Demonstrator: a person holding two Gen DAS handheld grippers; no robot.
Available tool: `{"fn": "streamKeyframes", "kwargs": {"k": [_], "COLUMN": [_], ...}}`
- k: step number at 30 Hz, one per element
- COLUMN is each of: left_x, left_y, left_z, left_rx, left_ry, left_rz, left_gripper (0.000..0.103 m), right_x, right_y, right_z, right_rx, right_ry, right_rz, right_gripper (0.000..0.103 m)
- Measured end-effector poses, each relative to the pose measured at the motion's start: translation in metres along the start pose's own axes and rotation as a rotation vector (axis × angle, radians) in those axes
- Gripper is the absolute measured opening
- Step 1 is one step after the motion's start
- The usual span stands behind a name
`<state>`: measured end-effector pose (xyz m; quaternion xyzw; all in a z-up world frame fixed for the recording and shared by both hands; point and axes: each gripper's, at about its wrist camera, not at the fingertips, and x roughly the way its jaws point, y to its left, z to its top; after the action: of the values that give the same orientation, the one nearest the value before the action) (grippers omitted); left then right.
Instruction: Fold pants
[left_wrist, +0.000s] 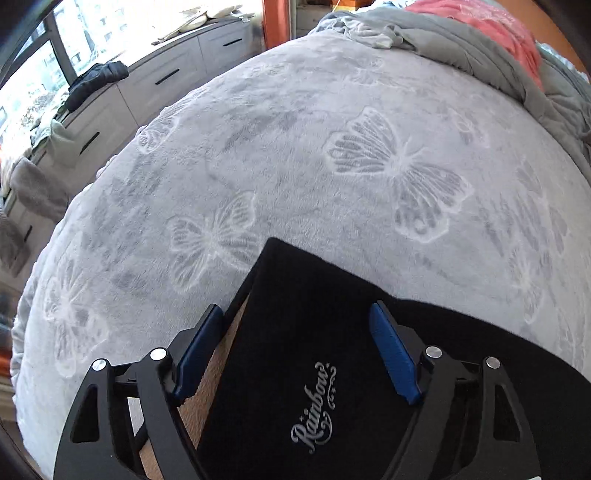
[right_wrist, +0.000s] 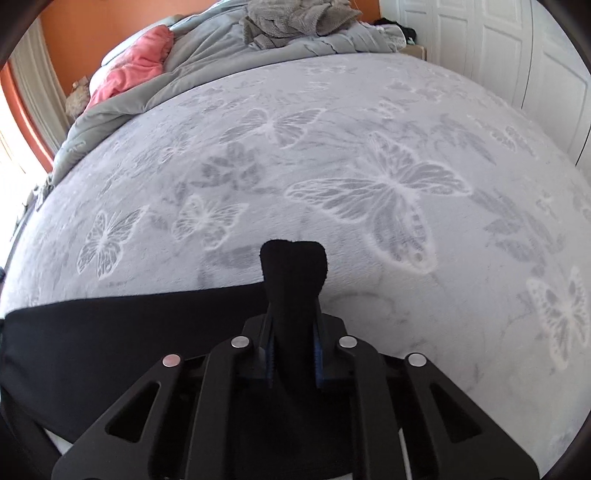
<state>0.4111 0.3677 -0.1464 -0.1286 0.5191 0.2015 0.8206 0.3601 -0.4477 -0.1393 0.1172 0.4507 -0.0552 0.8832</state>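
Observation:
Black pants (left_wrist: 280, 373) with a silver "Rainbow" logo (left_wrist: 314, 408) lie on a pale grey butterfly-patterned blanket (left_wrist: 295, 147) that covers the bed. A tan lining shows along their left edge. My left gripper (left_wrist: 295, 308) stands open over a corner of the pants. The cloth lies between its blue pads (left_wrist: 199, 350), and they do not press on it. In the right wrist view the pants (right_wrist: 110, 325) stretch away to the left as a flat black band. My right gripper (right_wrist: 293, 321) is shut on a bunched bit of that fabric, and a tuft (right_wrist: 293, 258) sticks out past the fingertips.
A crumpled grey duvet (right_wrist: 207, 51) and a pink cloth (right_wrist: 136, 66) are piled at the bed's far end. Grey drawer cabinets (left_wrist: 162, 77) run under a bright window, with dark clothing (left_wrist: 96, 79) on top. White closet doors (right_wrist: 517, 55) stand on the right.

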Motion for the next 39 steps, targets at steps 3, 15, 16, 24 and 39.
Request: {"fn": "streamKeyframes", "kwargs": {"k": [3, 15, 16, 24, 39], "left_x": [-0.014, -0.231, -0.235, -0.196, -0.131], "left_y": [-0.003, 0.085, 0.095, 0.122, 0.114], "left_z": [0.003, -0.108, -0.125, -0.223, -0.227], "left_rx": [0.017, 0.074, 0.075, -0.001, -0.428], "left_ry": [-0.035, -0.211, -0.202, -0.047, 0.200], "left_rz": [0.000, -0.332, -0.326, -0.358, -0.518], "left_gripper": [0.020, 0.012, 0.012, 0.065, 0.086], "right_x": [-0.026, -0.206, -0.211, -0.186, -0.249], "right_y": [0.010, 0.011, 0.008, -0.014, 0.047], "right_z": [0.000, -0.067, -0.082, -0.154, -0.232], "right_rx": [0.007, -0.135, -0.145, -0.178, -0.073], "right_ry": [-0.052, -0.209, -0.194, -0.064, -0.143], "right_rz": [0.012, 0.068, 0.061, -0.183, -0.005], "right_gripper": [0.012, 0.012, 0.012, 0.048, 0.075]}}
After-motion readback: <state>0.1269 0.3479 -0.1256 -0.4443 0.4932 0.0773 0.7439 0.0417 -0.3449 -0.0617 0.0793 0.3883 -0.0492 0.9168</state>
